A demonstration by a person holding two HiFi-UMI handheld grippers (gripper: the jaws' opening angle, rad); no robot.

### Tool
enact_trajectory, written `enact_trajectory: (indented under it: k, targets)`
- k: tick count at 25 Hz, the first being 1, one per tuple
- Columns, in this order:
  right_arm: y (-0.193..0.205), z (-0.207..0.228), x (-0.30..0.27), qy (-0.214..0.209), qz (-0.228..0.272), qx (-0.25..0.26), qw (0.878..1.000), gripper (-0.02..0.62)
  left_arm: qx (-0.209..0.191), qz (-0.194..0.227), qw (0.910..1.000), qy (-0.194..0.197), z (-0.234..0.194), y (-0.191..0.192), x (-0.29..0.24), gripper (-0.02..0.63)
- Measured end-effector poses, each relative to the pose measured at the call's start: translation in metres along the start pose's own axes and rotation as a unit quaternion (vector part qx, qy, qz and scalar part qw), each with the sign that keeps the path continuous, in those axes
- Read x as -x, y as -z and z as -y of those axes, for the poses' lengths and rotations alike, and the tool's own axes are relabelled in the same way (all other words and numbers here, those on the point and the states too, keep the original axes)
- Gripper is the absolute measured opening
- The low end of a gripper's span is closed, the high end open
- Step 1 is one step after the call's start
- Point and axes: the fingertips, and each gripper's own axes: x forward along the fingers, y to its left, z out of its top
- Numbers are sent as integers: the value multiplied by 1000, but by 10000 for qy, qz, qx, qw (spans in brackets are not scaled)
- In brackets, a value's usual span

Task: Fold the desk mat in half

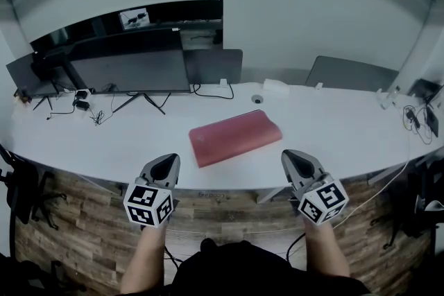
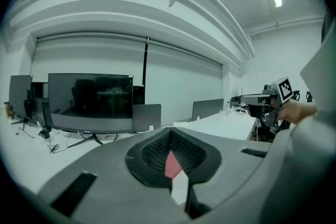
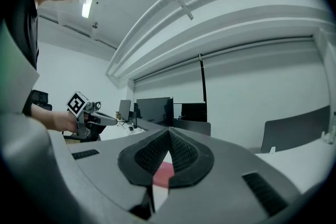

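Note:
A red desk mat (image 1: 234,136) lies folded double on the long white desk (image 1: 125,138), its fold at the right end. Both grippers hang level in front of the desk's near edge, apart from the mat. My left gripper (image 1: 168,161) is shut and empty, left of the mat. On the other side my right gripper (image 1: 294,157) is likewise shut and holds nothing. A sliver of the red mat (image 2: 172,164) shows past the left jaws, and the red mat (image 3: 164,170) shows again past the right jaws.
A large monitor (image 1: 130,69) and a smaller screen (image 1: 31,74) stand at the desk's back left, with cables (image 1: 97,114) beside them. Low grey panels (image 1: 350,73) line the back right. Small devices (image 1: 415,114) sit at the far right. Wood floor (image 1: 83,225) lies below.

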Motion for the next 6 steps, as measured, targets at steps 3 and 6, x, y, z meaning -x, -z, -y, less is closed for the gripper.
enact_trajectory:
  k: [3, 6]
  targets:
    - [-3, 0, 1, 32, 41, -6, 10000, 0, -61, 29, 10000, 48, 2, -3, 0, 6]
    - [-5, -6, 1, 31, 61, -3, 10000, 1, -63, 52, 9999, 66, 0, -4, 4, 6]
